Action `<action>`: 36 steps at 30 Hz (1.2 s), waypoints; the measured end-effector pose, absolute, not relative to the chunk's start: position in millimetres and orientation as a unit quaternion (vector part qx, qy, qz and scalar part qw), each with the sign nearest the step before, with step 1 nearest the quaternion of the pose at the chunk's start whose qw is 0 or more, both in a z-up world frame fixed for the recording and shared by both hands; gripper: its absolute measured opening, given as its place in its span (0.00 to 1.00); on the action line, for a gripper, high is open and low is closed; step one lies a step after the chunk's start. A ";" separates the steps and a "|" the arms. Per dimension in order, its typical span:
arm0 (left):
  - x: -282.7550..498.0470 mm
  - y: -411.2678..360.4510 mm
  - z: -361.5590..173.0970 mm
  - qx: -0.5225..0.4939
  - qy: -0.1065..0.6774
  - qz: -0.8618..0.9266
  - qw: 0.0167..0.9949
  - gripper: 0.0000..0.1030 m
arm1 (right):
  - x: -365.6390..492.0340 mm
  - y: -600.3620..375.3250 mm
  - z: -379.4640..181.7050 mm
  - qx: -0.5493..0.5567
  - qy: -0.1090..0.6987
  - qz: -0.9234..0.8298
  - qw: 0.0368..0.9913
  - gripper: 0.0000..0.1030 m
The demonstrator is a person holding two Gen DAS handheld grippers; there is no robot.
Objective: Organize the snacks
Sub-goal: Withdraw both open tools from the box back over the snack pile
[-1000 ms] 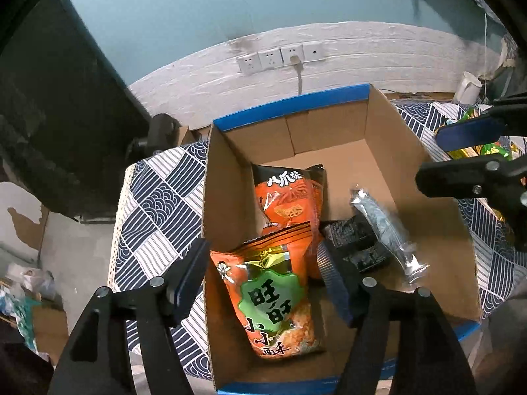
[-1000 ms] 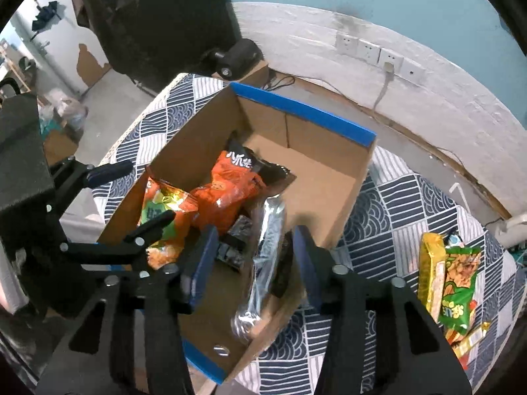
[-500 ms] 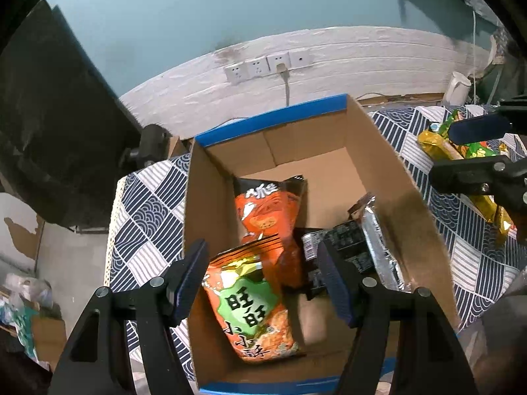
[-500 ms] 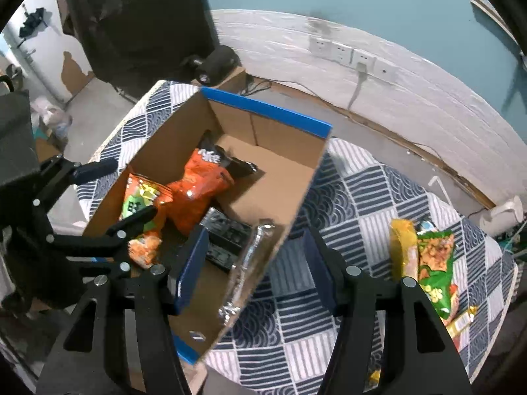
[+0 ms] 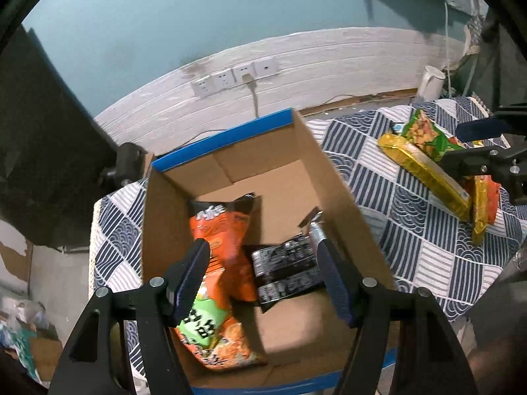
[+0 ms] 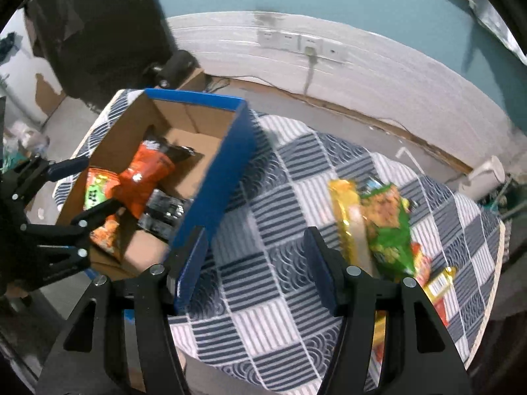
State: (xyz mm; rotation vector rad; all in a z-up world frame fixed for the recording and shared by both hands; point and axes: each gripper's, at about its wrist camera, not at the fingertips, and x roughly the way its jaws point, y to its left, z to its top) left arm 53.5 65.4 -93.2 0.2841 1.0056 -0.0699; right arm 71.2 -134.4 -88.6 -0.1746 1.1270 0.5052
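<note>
The left tongs point(image 5: 262, 279) hang released over the near end of the cardboard box point(image 5: 332, 177), nothing between their fingers. Directly under them lies an orange-and-green snack bag point(image 5: 214, 332) against the box's left wall, with an orange bag point(image 5: 227, 230) overlapping its far end and reaching toward the middle of the box. To the right of these sit dark packets point(image 5: 283, 270), and a clear silvery wrapper point(image 5: 314, 227) leans against the right wall. The far half of the box floor is bare cardboard.

The right tongs point(image 6: 255, 263) are also released and hold nothing; their jaws have just been opening. They hang over the checked cloth on the surface point(image 6: 263, 296), just outside the box's blue-edged right wall. Farther right on the cloth lie the loose snacks: a long yellow pack point(image 6: 346, 217) touching a green bag point(image 6: 388, 227), with more yellow and red packets point(image 6: 438, 286) beyond, partly hidden by the tongs.
</note>
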 end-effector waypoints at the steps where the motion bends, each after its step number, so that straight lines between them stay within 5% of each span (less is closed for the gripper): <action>1: 54.2 61.1 -93.4 0.137 0.481 -0.037 0.865 0.67 | 71.6 -142.6 -89.7 -0.078 0.529 0.231 0.813 0.59; 36: 89.0 -70.6 -140.8 0.138 0.534 -0.118 0.826 0.67 | 84.0 -326.1 -186.8 0.057 0.613 0.072 0.784 0.59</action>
